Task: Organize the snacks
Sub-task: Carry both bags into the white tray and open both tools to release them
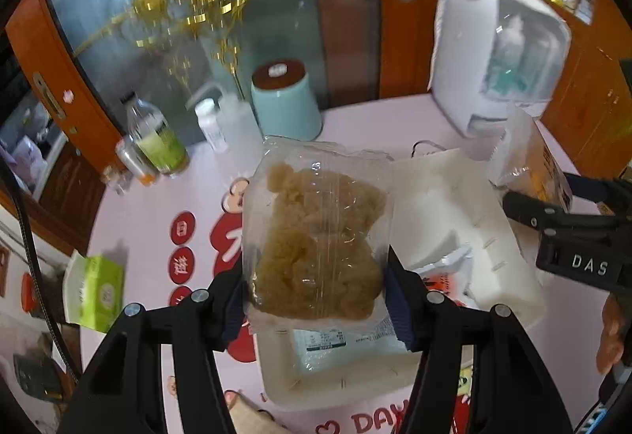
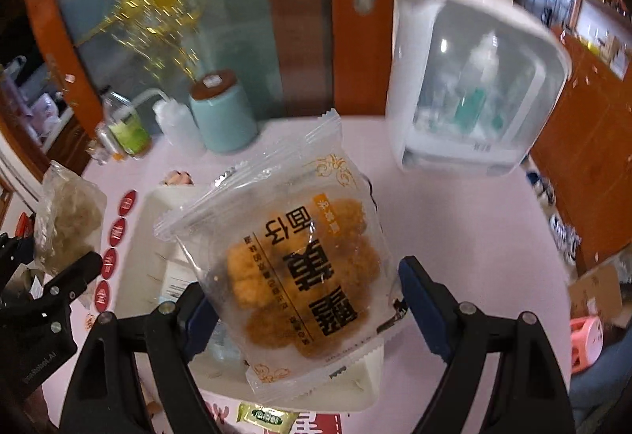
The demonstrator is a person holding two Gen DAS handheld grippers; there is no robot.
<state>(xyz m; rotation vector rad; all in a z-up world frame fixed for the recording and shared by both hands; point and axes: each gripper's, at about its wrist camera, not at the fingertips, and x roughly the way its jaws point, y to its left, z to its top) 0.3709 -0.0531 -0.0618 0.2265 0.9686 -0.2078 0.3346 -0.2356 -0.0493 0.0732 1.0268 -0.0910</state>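
My left gripper (image 1: 316, 295) is shut on a clear bag of tan shredded snack (image 1: 316, 236), its blue pads pressing both sides. The bag hangs over a white tray (image 1: 454, 197) that holds a labelled white packet (image 1: 331, 347) and another packet (image 1: 446, 276). My right gripper (image 2: 306, 295) is shut on a clear packet of orange-brown snacks with black lettering (image 2: 300, 256), tilted above the same tray (image 2: 146, 248). That packet spans nearly the full width between its pads. In the right wrist view the left gripper (image 2: 59, 283) shows at the left edge with its bag (image 2: 71, 220).
On the pink printed tablecloth (image 1: 150, 204) stand a teal canister (image 1: 286, 102), bottles (image 1: 158, 133), a white cabinet with a clear door (image 1: 493, 54) and a green tissue pack (image 1: 98, 287). A small green packet (image 2: 264, 416) lies in front of the tray. A pink stool (image 2: 588, 339) stands beyond the table.
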